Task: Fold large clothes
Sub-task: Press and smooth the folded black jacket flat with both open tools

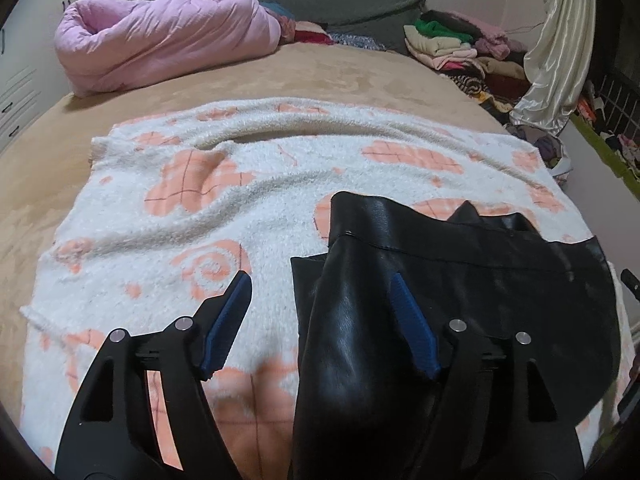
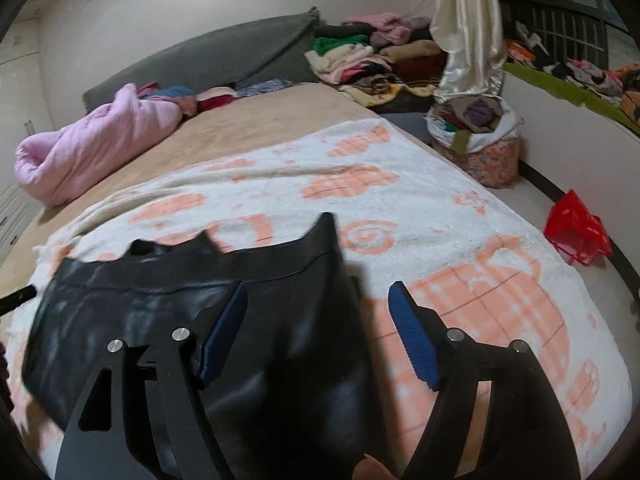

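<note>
Two grippers hang over a bed, both with jaws spread and nothing pinched between the blue pads. In the left wrist view the left gripper point(image 1: 320, 280) fills the bottom of the frame; its right finger lies in front of a black garment point(image 1: 460, 280), its left finger over a white blanket point(image 1: 248, 184) with orange shapes. The garment (shiny, leather-like) lies on the blanket at lower right of that frame, a seamed band running across its upper part and a fold rising toward the frame's centre.

In the right wrist view the right gripper point(image 2: 318, 292) also sits at the bottom, its left finger in front of the garment point(image 2: 160, 308) and its right finger over the blanket point(image 2: 440, 208). Here the garment occupies the lower left, two points sticking up from its top edge. A bit of a hand point(image 2: 372, 468) shows at the bottom edge.

Further up, a pink quilt point(image 1: 160, 36) is bunched at upper left on the tan sheet point(image 1: 340, 76), and a clothes pile point(image 1: 452, 48) sits at upper right beside a cream curtain point(image 1: 560, 48). A red crate point(image 2: 578, 232) lies at right in the right wrist view.
</note>
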`<state>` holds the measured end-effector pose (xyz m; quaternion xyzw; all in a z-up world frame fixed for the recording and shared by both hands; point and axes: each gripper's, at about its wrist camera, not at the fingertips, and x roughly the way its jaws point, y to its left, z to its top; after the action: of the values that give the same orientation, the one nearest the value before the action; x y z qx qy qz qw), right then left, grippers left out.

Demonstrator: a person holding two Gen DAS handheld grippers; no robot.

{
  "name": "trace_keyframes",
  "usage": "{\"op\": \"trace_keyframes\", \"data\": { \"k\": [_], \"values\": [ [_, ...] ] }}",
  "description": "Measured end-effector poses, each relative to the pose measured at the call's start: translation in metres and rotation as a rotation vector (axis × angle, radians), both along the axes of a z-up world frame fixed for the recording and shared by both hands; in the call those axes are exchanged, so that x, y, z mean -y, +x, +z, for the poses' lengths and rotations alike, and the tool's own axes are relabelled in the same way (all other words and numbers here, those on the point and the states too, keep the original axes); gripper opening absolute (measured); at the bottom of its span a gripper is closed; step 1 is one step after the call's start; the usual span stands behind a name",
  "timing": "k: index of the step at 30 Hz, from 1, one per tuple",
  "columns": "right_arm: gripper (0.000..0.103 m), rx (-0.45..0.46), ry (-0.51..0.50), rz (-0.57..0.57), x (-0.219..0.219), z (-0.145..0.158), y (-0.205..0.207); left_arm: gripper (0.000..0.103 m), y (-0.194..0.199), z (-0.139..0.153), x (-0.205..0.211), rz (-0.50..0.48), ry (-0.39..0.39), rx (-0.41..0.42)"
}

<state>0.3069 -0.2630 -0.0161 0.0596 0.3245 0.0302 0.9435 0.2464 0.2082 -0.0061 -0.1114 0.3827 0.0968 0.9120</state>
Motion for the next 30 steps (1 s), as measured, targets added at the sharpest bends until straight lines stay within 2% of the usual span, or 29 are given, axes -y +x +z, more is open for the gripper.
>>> {"op": "trace_keyframes", "data": {
  "k": [3,8,15,20,23,25,30],
  "values": [
    [0.072,0.006,-0.002,0.033,-0.011,0.007,-0.012,0.072,-0.012,0.005,0.005,-0.007,-0.006,0.009],
    [0.072,-0.014,0.032,0.089,-0.028,0.005,-0.036,0.072,-0.03,-0.002,0.014,-0.03,-0.018,-0.016],
    [0.071,-0.149,0.059,0.124,-0.049,-0.025,-0.059,0.074,-0.051,-0.034,0.02,-0.034,-0.041,-0.081],
    [0.07,-0.207,-0.007,0.097,-0.059,-0.049,-0.058,0.077,-0.059,-0.05,0.019,-0.022,-0.066,-0.083],
    [0.071,-0.19,-0.039,0.085,-0.066,-0.045,-0.061,0.078,-0.063,-0.046,0.018,-0.015,-0.074,-0.076],
    [0.073,-0.163,-0.023,0.084,-0.072,-0.037,-0.069,0.078,-0.067,-0.041,0.02,-0.018,-0.068,-0.068],
    [0.072,-0.089,-0.032,0.181,-0.108,-0.021,-0.091,0.084,-0.076,-0.031,0.022,-0.015,-0.055,-0.05]
  ]
}}
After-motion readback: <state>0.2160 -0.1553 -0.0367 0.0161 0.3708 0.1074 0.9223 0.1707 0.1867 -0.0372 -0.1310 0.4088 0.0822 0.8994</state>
